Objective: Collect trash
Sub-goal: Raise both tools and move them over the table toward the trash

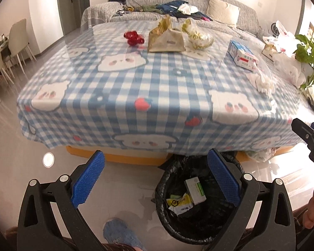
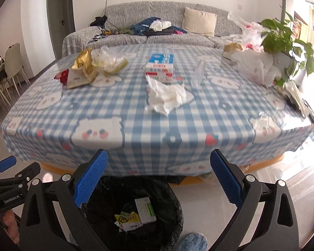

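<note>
Right wrist view shows us partway through: the black-lined bin [image 2: 134, 213] on the floor just below the table's near edge already holds a small green-and-white box [image 2: 145, 210] and a yellow wrapper [image 2: 127, 219], while most of the trash is left on the checked tablecloth [image 2: 136, 113]. Nearest us lies a crumpled white tissue [image 2: 166, 96], loose and rumpled, just in front of a blue-and-white carton [image 2: 160, 67]. Further left sit a gold foil bag [image 2: 83, 64], a clear plastic bag [image 2: 108, 61] and a red wrapper [image 1: 134, 37]. We hold both the right gripper [image 2: 159, 175] and the left gripper [image 1: 156, 174] spread wide and empty, above the bin.
</note>
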Motion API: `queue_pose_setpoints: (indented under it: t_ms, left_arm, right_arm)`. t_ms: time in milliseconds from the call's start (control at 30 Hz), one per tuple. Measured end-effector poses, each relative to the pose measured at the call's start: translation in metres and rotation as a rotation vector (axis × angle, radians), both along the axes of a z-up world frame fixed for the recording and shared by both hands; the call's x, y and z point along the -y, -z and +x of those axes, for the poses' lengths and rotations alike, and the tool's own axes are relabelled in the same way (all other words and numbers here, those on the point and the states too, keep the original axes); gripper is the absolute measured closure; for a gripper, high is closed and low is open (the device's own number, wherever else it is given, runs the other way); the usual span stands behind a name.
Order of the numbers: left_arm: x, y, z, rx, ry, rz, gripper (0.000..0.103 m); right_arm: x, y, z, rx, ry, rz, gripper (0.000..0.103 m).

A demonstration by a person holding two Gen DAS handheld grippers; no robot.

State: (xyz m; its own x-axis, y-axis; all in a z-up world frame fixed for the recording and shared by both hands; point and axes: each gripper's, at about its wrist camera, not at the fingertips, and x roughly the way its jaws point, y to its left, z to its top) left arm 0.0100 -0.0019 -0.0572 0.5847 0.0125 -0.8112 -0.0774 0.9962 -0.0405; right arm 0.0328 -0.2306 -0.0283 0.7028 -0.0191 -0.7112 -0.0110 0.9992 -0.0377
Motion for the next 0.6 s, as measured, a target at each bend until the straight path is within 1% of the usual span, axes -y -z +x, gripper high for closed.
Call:
queue_pose_setpoints:
  t_ms: [333,600]
  left_arm:
    - [-0.022,-0.020,0.040,0.022,-0.022,0.003,0.007]
    - [-0.035,-0.028,0.066,0.027,-0.033,-0.004,0.007]
  right_arm:
    - [-0.015,-0.013,0.030,0.019,-0.051,-0.004,0.009]
    - [-0.034,-0.025,0.055,0.051,-0.101,-0.011,0.009]
